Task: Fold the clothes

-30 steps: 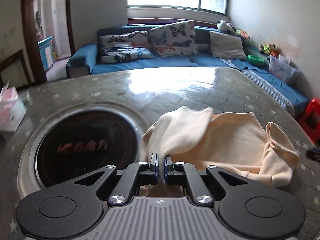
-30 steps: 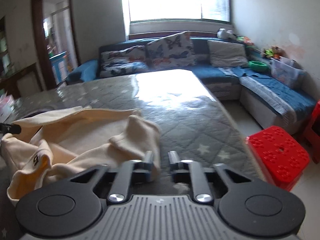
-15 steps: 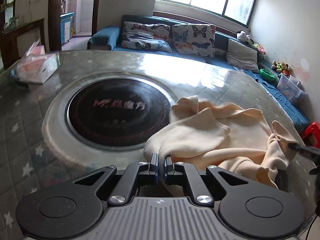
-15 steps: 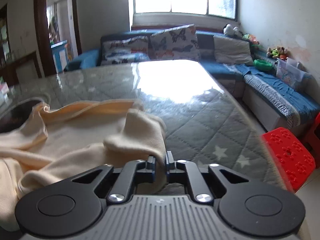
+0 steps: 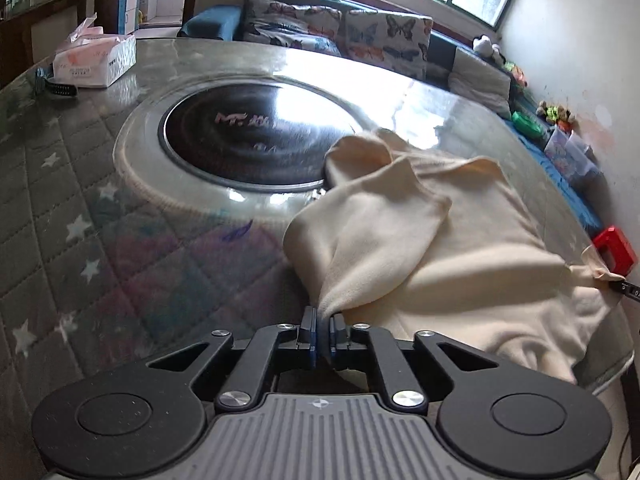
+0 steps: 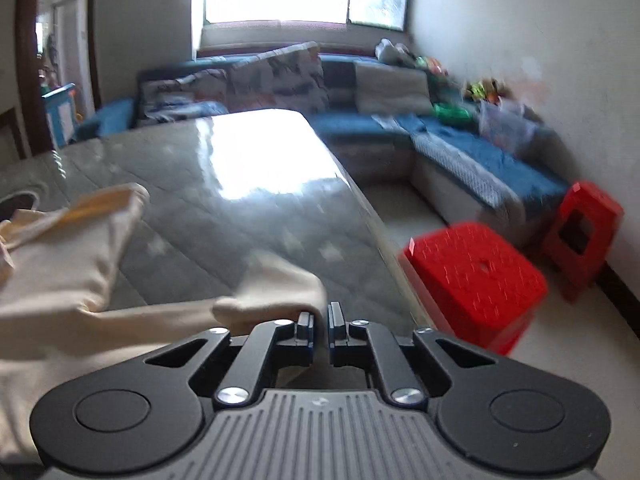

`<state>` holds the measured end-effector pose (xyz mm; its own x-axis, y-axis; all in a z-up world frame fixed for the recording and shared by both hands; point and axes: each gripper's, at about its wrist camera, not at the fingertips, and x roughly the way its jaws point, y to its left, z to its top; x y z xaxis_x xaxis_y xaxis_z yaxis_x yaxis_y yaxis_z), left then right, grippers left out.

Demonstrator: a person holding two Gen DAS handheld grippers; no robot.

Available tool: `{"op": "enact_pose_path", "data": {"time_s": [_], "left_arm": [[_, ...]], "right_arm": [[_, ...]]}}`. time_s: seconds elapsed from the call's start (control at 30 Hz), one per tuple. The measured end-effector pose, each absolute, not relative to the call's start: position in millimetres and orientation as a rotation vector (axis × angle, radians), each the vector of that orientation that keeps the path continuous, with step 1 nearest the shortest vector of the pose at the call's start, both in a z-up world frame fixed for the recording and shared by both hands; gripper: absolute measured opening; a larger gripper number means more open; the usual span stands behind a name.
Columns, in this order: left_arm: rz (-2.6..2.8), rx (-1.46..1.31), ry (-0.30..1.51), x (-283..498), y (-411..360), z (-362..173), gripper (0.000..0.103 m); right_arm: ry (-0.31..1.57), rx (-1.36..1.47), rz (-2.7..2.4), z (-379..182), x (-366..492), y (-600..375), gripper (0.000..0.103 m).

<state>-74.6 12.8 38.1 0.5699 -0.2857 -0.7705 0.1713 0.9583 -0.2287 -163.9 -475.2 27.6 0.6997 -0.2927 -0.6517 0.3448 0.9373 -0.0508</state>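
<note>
A cream garment [image 5: 460, 248] lies rumpled on the glass-topped table [image 5: 100, 208], stretched between both grippers. My left gripper [image 5: 323, 326] is shut on one edge of the garment near the table's front. My right gripper [image 6: 319, 322] is shut on another corner of the garment [image 6: 276, 288] near the table's right edge. The right gripper's tip also shows at the far right of the left wrist view [image 5: 624, 289], with cloth pulled taut to it.
A round dark cooktop [image 5: 248, 136] is set in the table [image 6: 248, 184], partly under the garment. A tissue box [image 5: 96, 60] stands at the far left. Two red stools [image 6: 476, 280] stand beside the table's right edge. A blue sofa [image 6: 460, 140] lines the far walls.
Both grippers have pulled back and apart, stretching the garment wider across the table. The right gripper closed on the cloth corner during this second and moved right toward the table edge.
</note>
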Motion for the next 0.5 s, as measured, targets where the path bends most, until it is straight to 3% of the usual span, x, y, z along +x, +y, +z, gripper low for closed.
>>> {"op": "enact_pose_path", "data": {"time_s": [0.07, 0.1, 0.17, 0.33, 0.5], "left_arm": [[-0.271, -0.121, 0.921, -80, 15, 39, 0.019], [-0.271, -0.113, 0.916, -82, 16, 41, 0.023], [-0.273, -0.093, 0.899, -86, 16, 46, 0.035], [-0.312, -0.035, 0.854, -91, 10, 58, 0.047], [-0.331, 0.013, 0.800, -86, -4, 68, 0.049]], "right_arm": [[0.737, 0.067, -0.364, 22, -171, -482, 0.027], [0.737, 0.064, -0.365, 23, -172, -483, 0.030], [0.720, 0.057, -0.360, 30, -179, -484, 0.032], [0.707, 0.035, -0.284, 45, -184, -474, 0.037], [0.695, 0.007, -0.188, 53, -174, -452, 0.040]]}}
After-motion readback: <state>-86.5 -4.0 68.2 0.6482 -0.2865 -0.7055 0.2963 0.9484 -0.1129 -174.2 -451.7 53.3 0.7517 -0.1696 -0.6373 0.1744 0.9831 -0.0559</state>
